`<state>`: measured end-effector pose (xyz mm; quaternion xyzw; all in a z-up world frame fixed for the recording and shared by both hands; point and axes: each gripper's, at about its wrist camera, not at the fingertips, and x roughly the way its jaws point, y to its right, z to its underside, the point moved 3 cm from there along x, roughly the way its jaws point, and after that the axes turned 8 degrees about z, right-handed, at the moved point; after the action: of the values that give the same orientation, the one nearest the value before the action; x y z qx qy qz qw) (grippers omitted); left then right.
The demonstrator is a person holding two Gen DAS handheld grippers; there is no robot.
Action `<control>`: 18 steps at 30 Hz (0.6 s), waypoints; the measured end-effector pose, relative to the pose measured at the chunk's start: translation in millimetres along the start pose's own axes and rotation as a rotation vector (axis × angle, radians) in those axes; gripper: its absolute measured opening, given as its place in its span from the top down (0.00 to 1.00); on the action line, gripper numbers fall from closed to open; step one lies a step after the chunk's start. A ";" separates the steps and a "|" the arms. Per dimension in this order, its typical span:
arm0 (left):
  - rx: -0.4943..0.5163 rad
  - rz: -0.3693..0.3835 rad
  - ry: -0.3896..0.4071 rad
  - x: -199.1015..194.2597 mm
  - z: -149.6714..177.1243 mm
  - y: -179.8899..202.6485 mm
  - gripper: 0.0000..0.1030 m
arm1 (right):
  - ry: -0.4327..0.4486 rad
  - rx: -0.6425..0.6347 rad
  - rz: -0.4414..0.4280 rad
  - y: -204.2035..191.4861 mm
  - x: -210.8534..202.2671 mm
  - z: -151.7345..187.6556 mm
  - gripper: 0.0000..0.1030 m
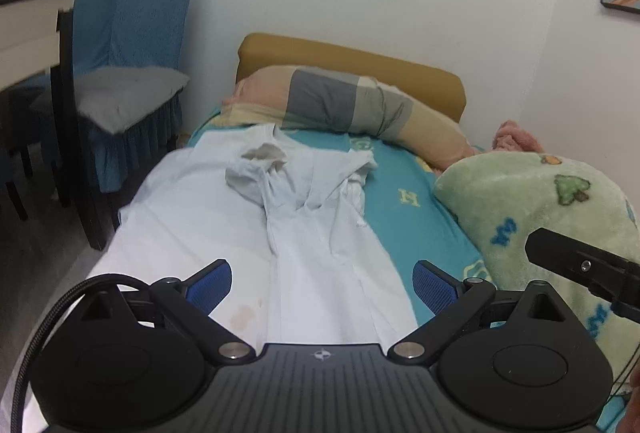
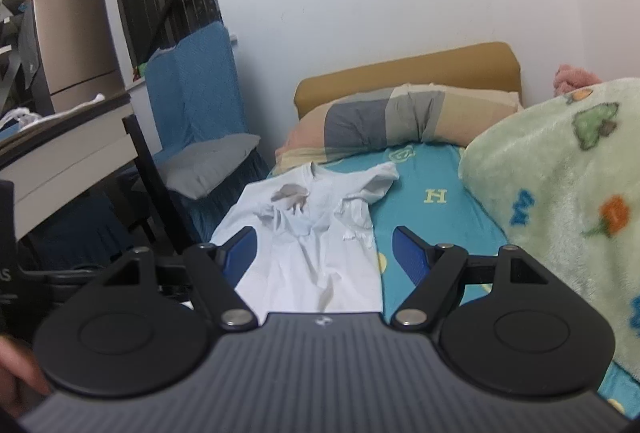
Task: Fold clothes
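A: The pale blue T-shirt (image 1: 224, 217) lies lengthwise on the teal bedsheet (image 1: 416, 217), neck toward the pillow at twelve o'clock, hem under the cameras. It looks thin and limp, so I'd expect it to sag and drag rather than slide as one piece. Its sleeves are bunched inward near the chest.

B: Where would you pinch it?

A: At a shoulder seam or the hem corners, where the layers double up. There may be a faint stain near the hem, though blur makes that uncertain.

B: And the grippers?

A: The left gripper (image 1: 322, 285) is spread wide with nothing between its blue pads, hovering over the hem. The right gripper (image 2: 324, 253) is likewise wide apart and empty.

B: Room?

A: The bed edge drops off at nine o'clock beside a dark chair frame (image 1: 70, 137). The green fleece blanket (image 1: 552, 217) crowds three o'clock; a plaid pillow (image 1: 348, 105) closes twelve.
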<state>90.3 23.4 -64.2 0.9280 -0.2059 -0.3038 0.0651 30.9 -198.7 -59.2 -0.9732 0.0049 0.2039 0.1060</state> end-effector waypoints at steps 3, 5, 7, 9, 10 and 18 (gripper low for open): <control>0.040 -0.037 -0.004 2.8 10.1 -6.2 0.05 | -0.032 -0.018 -0.003 -5.0 13.9 9.2 0.26; 0.063 -0.060 0.002 0.3 13.2 -8.5 0.05 | -0.052 -0.025 -0.003 -8.3 23.4 14.6 0.26; 0.097 -0.081 0.007 -4.3 14.2 -8.9 0.05 | -0.065 -0.025 0.007 -10.6 32.5 19.2 0.26; 0.138 -0.103 0.017 -10.2 13.0 -9.0 0.05 | -0.079 -0.023 0.020 -11.9 42.0 25.0 0.26; 0.156 -0.115 0.023 -13.4 11.8 -9.6 0.05 | -0.086 -0.024 0.029 -12.1 46.5 28.6 0.26; 0.102 -0.097 0.057 -43.5 -2.5 -34.6 0.04 | -0.188 -0.090 0.099 -14.2 90.2 52.6 0.26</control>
<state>71.9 73.1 -47.3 0.9473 -0.1738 -0.2691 0.0085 93.6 -170.7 -139.2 -0.9521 0.0336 0.2995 0.0521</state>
